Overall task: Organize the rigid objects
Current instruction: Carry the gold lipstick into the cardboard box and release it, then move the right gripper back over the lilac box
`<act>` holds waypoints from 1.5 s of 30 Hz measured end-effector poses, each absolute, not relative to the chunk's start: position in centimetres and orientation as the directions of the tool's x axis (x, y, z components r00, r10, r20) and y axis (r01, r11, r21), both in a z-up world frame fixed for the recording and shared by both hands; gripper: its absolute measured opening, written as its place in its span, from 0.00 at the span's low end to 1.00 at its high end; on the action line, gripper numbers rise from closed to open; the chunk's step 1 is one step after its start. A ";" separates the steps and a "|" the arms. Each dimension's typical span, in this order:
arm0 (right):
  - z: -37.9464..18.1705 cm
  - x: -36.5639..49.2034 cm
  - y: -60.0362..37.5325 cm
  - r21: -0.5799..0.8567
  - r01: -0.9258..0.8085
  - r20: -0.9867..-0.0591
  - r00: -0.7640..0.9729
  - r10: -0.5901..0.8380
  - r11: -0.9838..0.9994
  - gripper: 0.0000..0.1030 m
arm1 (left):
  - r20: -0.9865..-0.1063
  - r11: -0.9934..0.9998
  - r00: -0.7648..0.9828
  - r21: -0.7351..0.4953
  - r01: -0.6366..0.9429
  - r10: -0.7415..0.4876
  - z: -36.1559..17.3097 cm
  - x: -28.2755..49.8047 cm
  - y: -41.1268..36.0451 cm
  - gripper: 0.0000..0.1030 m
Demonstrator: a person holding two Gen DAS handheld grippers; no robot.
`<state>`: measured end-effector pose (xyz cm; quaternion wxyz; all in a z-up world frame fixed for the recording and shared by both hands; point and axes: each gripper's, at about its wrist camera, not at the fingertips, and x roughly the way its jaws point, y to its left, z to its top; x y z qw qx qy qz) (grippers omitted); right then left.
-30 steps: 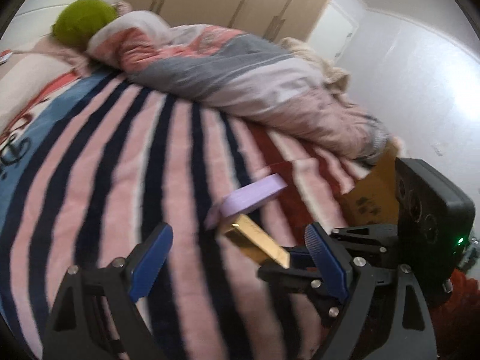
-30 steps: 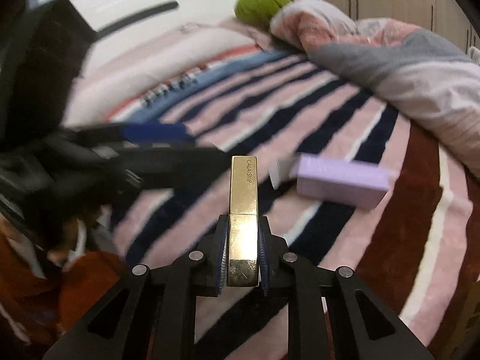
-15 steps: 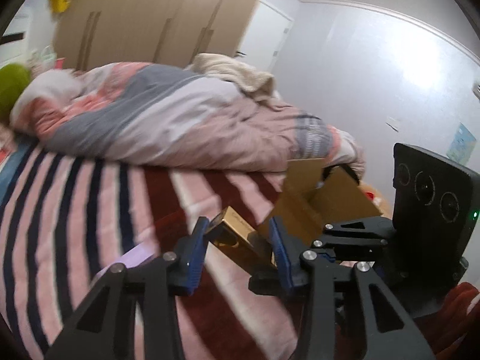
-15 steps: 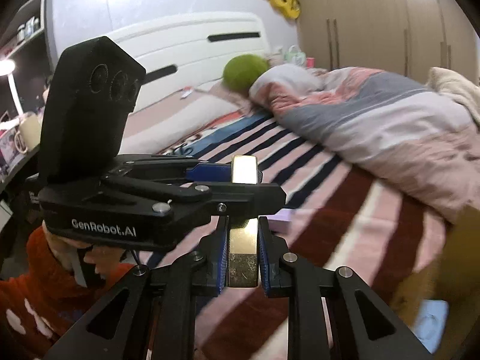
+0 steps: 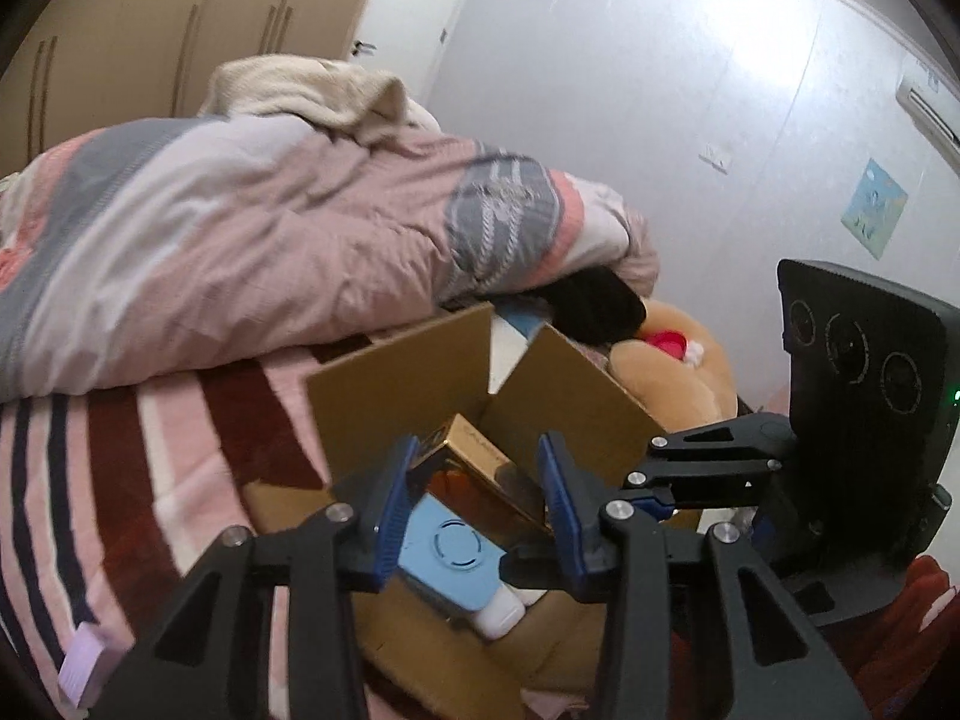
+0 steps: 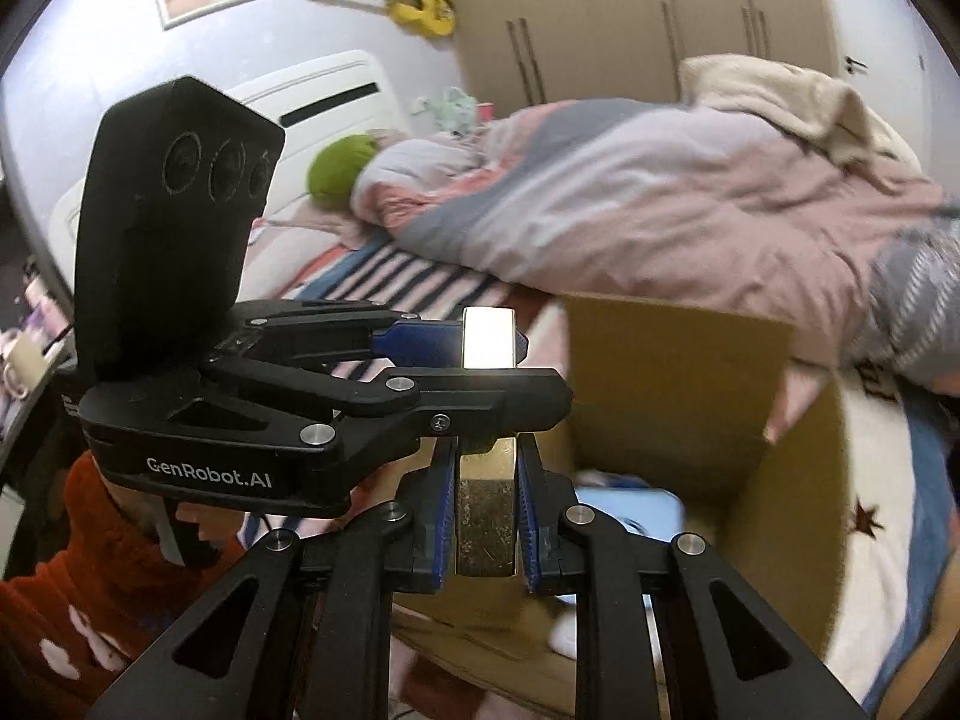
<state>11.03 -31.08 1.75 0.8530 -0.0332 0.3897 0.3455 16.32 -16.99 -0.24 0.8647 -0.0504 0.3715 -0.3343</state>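
Note:
A long gold box (image 6: 486, 504) is clamped in my right gripper (image 6: 485, 510), which is shut on its near end. In the left wrist view the gold box (image 5: 480, 462) passes between the blue pads of my left gripper (image 5: 477, 495); the pads flank it with visible gaps. Both grippers hold over an open cardboard box (image 5: 408, 384) on the striped bed; it also shows in the right wrist view (image 6: 672, 378). A light blue flat case (image 5: 447, 552) lies inside the box. A lilac box (image 5: 81, 663) lies on the bed at the lower left.
A bunched pink and grey quilt (image 5: 240, 228) lies behind the cardboard box. A tan plush toy (image 5: 672, 360) sits past the box's right flap. A green pillow (image 6: 339, 171) and white headboard (image 6: 336, 90) stand at the bed's far end.
Both grippers have swung from the striped bedspread to over the open cardboard box, carrying the gold box. The lilac box stayed behind on the bed. The left gripper's pads narrowed around the gold box.

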 end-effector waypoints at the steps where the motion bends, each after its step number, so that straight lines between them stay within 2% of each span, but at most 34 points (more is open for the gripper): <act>1: 1.5 11.3 -31.7 0.218 -0.609 -0.692 0.455 0.561 0.763 0.13 | -0.617 0.771 0.492 -0.338 0.540 -0.615 -0.5 16.5 -17.2 0.37; 5: 0.3 11.9 -32.4 0.249 -0.595 -0.705 0.430 0.564 0.764 0.13 | -0.662 0.810 0.504 -0.289 0.511 -0.554 -1.5 17.1 -17.9 0.38; 7: -0.3 12.1 -32.1 0.253 -0.582 -0.720 0.419 0.552 0.772 0.14 | -0.672 0.817 0.501 -0.293 0.496 -0.545 -1.7 17.3 -17.7 0.48; 8: -0.5 12.3 -31.9 0.238 -0.574 -0.733 0.422 0.533 0.783 0.15 | -0.669 0.818 0.504 -0.298 0.492 -0.547 -1.7 17.1 -17.4 0.58; 9: -0.6 12.3 -32.0 0.227 -0.574 -0.737 0.427 0.524 0.787 0.22 | -0.663 0.821 0.513 -0.297 0.488 -0.545 -1.5 17.0 -17.1 0.66; 10: -0.7 12.4 -31.8 0.214 -0.574 -0.739 0.433 0.515 0.790 0.28 | -0.656 0.827 0.529 -0.288 0.484 -0.538 -1.3 16.7 -16.6 0.68; 11: -0.6 12.3 -31.7 0.201 -0.574 -0.740 0.443 0.507 0.794 0.31 | -0.651 0.831 0.541 -0.281 0.480 -0.533 -1.1 16.5 -16.2 0.70; 17: 0.6 11.6 -30.6 0.144 -0.582 -0.741 0.472 0.477 0.800 0.35 | -0.631 0.856 0.591 -0.265 0.444 -0.502 0.2 14.8 -12.8 0.77; 25: 2.7 8.9 -25.5 0.029 -0.633 -0.720 0.523 0.456 0.773 0.51 | -0.588 0.900 0.683 -0.253 0.354 -0.433 1.6 10.6 -5.2 0.80; 31: 2.5 6.8 -18.9 -0.002 -0.731 -0.715 0.478 0.510 0.682 0.56 | -0.571 0.940 0.747 -0.229 0.254 -0.341 1.1 7.6 1.2 0.82; 35: 0.1 6.4 -13.4 0.024 -0.787 -0.743 0.398 0.538 0.616 0.58 | -0.573 0.954 0.766 -0.237 0.184 -0.291 -0.6 6.0 5.4 0.82; 38: -2.8 7.0 -10.1 0.045 -0.810 -0.770 0.345 0.537 0.585 0.65 | -0.579 0.960 0.772 -0.239 0.147 -0.263 -2.4 5.2 8.3 0.82; 45: -8.5 11.8 -4.7 0.022 -0.784 -0.803 0.356 0.477 0.621 0.66 | -0.583 0.955 0.775 -0.284 0.085 -0.242 -6.3 4.0 13.5 0.82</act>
